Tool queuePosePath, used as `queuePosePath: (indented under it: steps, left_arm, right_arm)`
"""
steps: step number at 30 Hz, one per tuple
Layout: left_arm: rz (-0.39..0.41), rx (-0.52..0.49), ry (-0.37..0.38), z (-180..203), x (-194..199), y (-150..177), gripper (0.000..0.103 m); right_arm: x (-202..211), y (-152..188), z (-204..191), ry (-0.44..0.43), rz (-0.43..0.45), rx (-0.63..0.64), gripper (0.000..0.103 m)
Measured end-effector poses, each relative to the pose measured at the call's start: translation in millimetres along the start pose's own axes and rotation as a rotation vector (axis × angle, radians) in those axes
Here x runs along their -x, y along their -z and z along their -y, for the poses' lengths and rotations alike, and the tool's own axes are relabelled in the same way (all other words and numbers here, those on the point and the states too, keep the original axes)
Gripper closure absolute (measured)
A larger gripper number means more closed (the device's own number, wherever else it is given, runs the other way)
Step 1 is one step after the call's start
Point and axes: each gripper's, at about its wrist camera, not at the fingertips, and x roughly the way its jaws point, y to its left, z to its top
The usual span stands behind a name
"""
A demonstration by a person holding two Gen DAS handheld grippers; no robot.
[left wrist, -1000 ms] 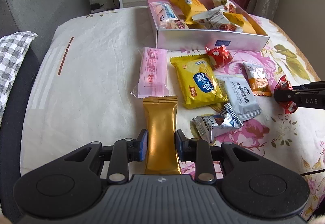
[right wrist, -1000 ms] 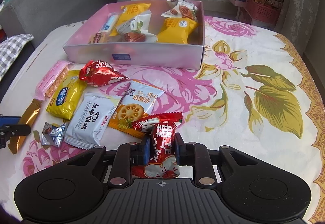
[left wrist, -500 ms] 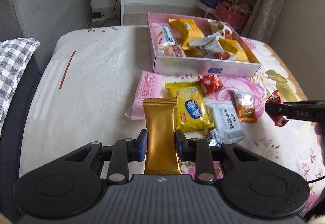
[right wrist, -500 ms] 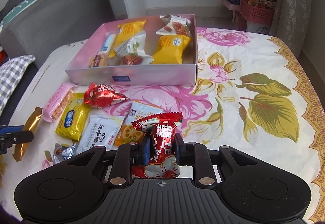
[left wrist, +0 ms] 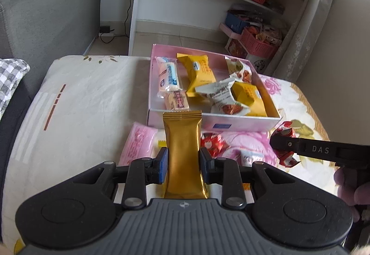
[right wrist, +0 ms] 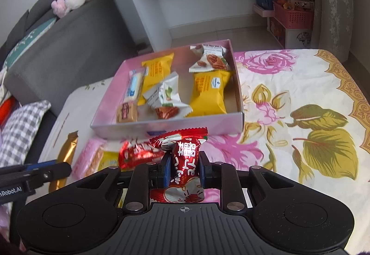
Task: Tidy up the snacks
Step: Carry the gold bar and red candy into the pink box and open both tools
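The long gold snack bar [left wrist: 182,151] wears a glossy, metallic-looking foil with a crimped top edge. The red candy packet [right wrist: 185,162] is shiny, crinkled film. The shallow pink box [left wrist: 242,122] looks like smooth card with a faint sheen on its outer wall. The flowered bedsheet [right wrist: 300,93] is matt woven cloth. The left gripper [left wrist: 183,159] and right gripper [right wrist: 184,170] have matt black plastic bodies, ribbed in the middle, with bright metal rivets.

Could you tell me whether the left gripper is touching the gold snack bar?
Touching. The left wrist view shows the left gripper shut on the gold snack bar, with both pads pressed against its sides.
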Motion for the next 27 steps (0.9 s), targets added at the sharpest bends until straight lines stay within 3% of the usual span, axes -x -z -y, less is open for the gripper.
queuePosePath:
  steps: [9, 20, 27]
  left_arm:
    - [0.043, 0.079, 0.009, 9.1, -23.3, -21.3, 0.077]
    - [0.061, 0.078, -0.028, 9.0, -49.1, -47.5, 0.077]
    - [0.051, 0.079, -0.064, 8.0, -76.2, -67.7, 0.077]
  right_arm:
    - [-15.9, -23.0, 1.8, -0.036, 0.049, -0.037, 0.081]
    - [-40.9, -66.1, 14.4, -0.166, 0.118, -0.083, 0.081]
    - [-68.1, -85.5, 14.4, -0.19, 0.144, -0.092, 0.081]
